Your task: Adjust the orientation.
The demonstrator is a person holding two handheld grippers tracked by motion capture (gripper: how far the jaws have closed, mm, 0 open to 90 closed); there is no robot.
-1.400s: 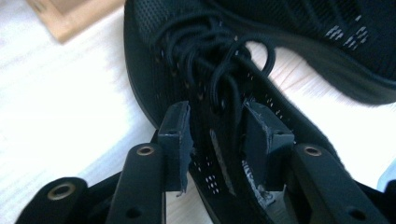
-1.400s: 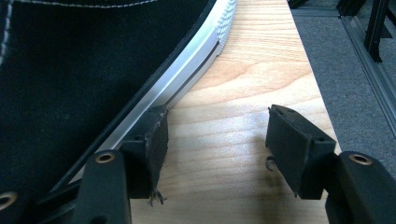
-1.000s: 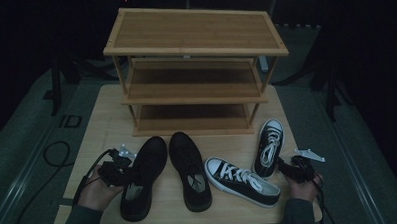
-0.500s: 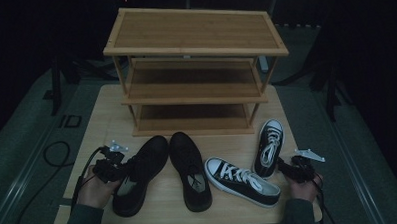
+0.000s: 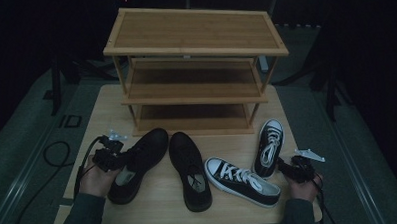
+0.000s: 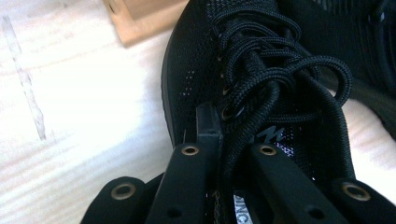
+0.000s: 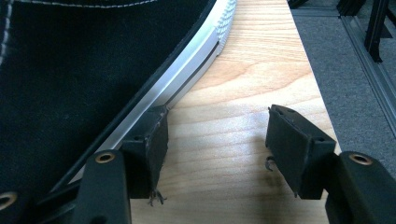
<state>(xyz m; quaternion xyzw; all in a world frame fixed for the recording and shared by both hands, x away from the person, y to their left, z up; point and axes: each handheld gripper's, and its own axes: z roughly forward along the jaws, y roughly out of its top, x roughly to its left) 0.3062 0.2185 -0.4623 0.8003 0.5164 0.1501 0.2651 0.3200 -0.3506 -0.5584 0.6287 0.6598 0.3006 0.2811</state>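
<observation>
- The left gripper (image 5: 119, 156) is clamping its jaws on the side wall of the black mesh shoe (image 5: 138, 164), right beside the laces (image 6: 275, 79), at about eight o'clock on the table (image 5: 160, 208); the jaws have just been closing, with the shoe's collar between them.
- That shoe is lying with its toe pointing toward one o'clock, at the shoe rack (image 5: 195, 67), which is standing at twelve o'clock.
- The right gripper (image 5: 288, 168) is resting at four o'clock with its jaws apart and nothing between them; one pad (image 7: 152, 140) is sitting just beside the white sole rim of the canvas sneaker (image 5: 269, 147).
- The grip is looking shallow and off to one side, so I judge the toe will be sagging once lifted; keeping the wrist level and rising slowly should be helping.
- The second black shoe (image 5: 189, 167) is lying just beside at three o'clock of the held one, so lifting straight up first is avoiding a nudge.
- The bottom shelf (image 5: 192, 123) is looking like the nearest free slot; going in toe first is probably the cleanest way.
- The other sneaker (image 5: 241, 180) is lying well apart and needing no care yet.
</observation>
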